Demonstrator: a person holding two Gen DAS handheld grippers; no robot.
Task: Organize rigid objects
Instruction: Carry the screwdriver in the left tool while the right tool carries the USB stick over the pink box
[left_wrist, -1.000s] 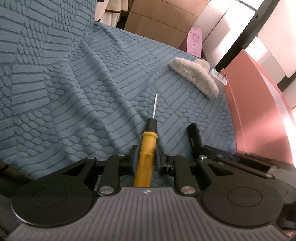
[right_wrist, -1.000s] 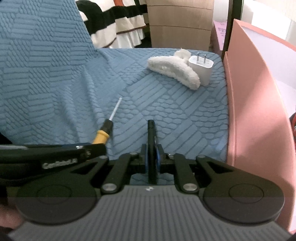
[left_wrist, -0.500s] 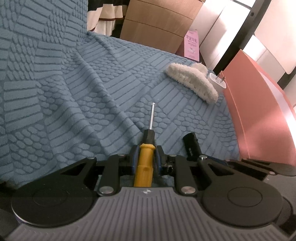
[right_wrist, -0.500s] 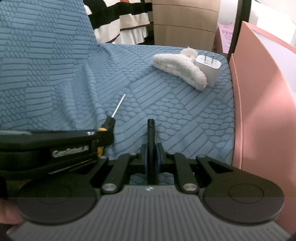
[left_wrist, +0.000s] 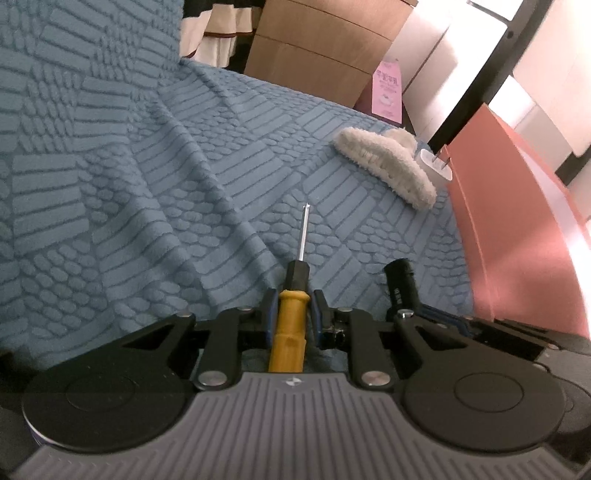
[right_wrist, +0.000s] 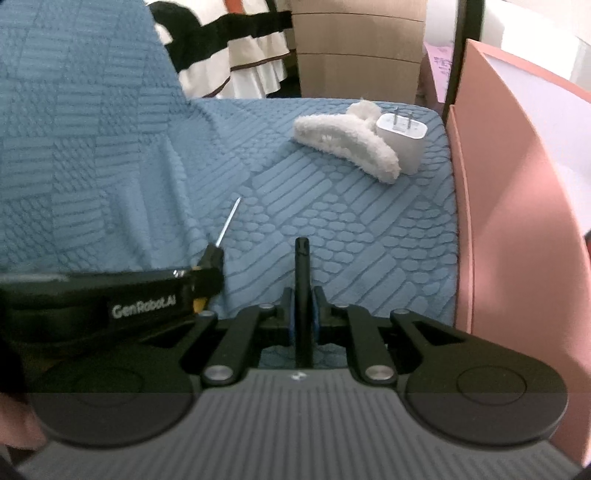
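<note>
My left gripper (left_wrist: 291, 302) is shut on a yellow-handled screwdriver (left_wrist: 290, 325) whose metal shaft points forward over the blue textured cover (left_wrist: 147, 184). My right gripper (right_wrist: 302, 295) is shut on a thin black stick-like object (right_wrist: 302, 266), which also shows in the left wrist view (left_wrist: 400, 280). The screwdriver tip (right_wrist: 229, 221) shows in the right wrist view, beside the left gripper body (right_wrist: 110, 302). A fluffy white hair claw (right_wrist: 347, 146) and a white charger plug (right_wrist: 400, 142) lie far ahead on the cover.
A pink box wall (right_wrist: 517, 221) stands along the right side, also in the left wrist view (left_wrist: 517, 229). A wooden cabinet (left_wrist: 321, 48) and striped clothing (right_wrist: 236, 55) stand behind the cover. A raised blue cushion back (right_wrist: 74, 92) fills the left.
Both grippers have risen and drawn back a little with their objects still held. The hair claw and charger appear slightly farther ahead.
</note>
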